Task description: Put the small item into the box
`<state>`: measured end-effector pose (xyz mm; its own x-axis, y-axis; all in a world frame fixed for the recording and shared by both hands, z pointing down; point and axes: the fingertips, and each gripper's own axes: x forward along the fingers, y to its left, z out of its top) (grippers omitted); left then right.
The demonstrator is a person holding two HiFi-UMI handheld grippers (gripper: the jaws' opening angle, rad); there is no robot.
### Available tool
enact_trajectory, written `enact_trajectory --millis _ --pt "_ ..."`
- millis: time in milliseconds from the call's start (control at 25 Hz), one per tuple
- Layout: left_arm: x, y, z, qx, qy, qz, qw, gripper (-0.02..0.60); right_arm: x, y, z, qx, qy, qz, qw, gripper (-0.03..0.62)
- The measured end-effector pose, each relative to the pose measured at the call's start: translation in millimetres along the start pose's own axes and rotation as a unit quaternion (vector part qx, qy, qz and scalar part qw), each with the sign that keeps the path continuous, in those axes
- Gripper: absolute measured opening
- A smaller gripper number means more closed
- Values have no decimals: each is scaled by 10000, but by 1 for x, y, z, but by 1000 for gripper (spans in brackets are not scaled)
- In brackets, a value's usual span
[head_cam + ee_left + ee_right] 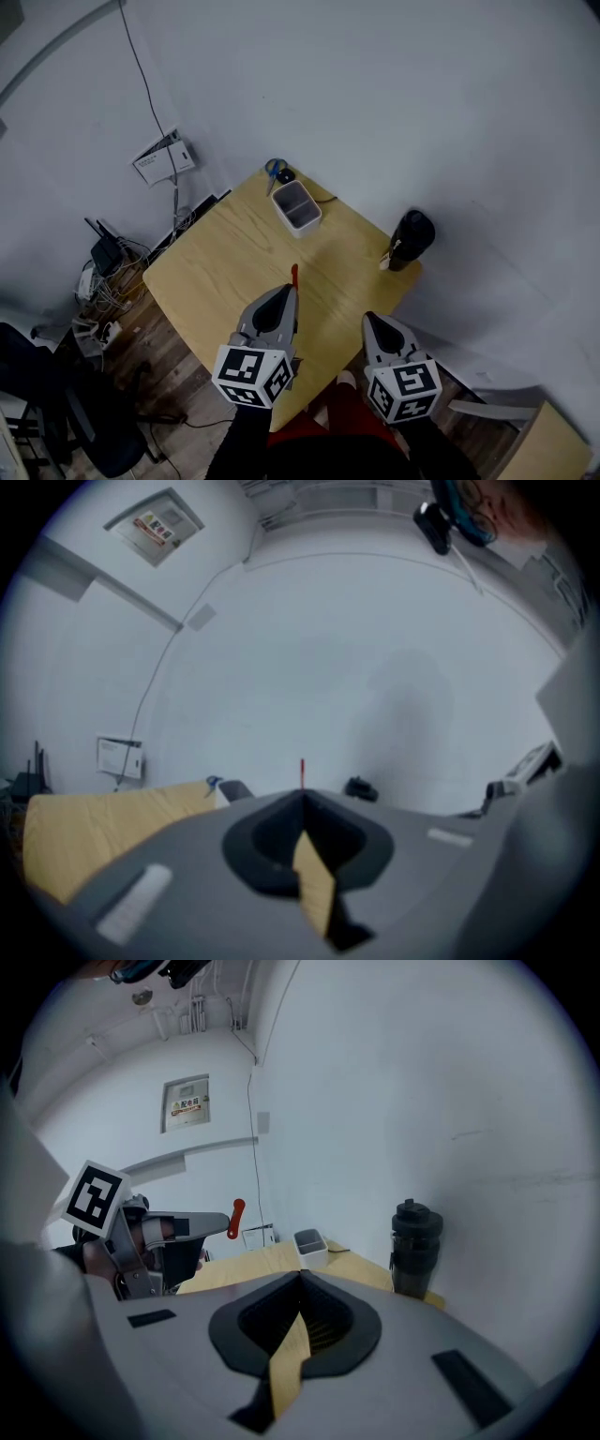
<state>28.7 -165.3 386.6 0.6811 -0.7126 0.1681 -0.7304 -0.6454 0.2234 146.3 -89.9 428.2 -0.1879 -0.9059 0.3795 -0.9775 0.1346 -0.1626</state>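
Note:
My left gripper [292, 290] is shut on a small red item [294, 276], which pokes out past its tips above the middle of the wooden table [216, 262]. In the left gripper view the red item [302, 771] stands as a thin sliver straight above the closed jaws. The white open box [297, 206] sits at the table's far edge, well ahead of that gripper. My right gripper [368, 320] is shut with nothing in it, held over the near right part of the table. The right gripper view shows the box [309, 1244] and the red item [236, 1218].
A black bottle [410, 239] stands at the table's right corner. Blue-handled scissors [275, 169] lie behind the box by the wall. Cables and devices [105, 272] clutter the floor at the left. A dark chair [56, 403] is at lower left.

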Motion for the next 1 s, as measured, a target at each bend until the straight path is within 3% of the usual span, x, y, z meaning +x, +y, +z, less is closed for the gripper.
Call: enact_trajectory --millis 520,1000 --pt "71 -1 11 267 161 588 9978 2 35 -57 24 -108 78 537 9985 8" --pt "118 32 11 486 469 896 9937 2 81 -54 36 -142 188 1024 9945 8"
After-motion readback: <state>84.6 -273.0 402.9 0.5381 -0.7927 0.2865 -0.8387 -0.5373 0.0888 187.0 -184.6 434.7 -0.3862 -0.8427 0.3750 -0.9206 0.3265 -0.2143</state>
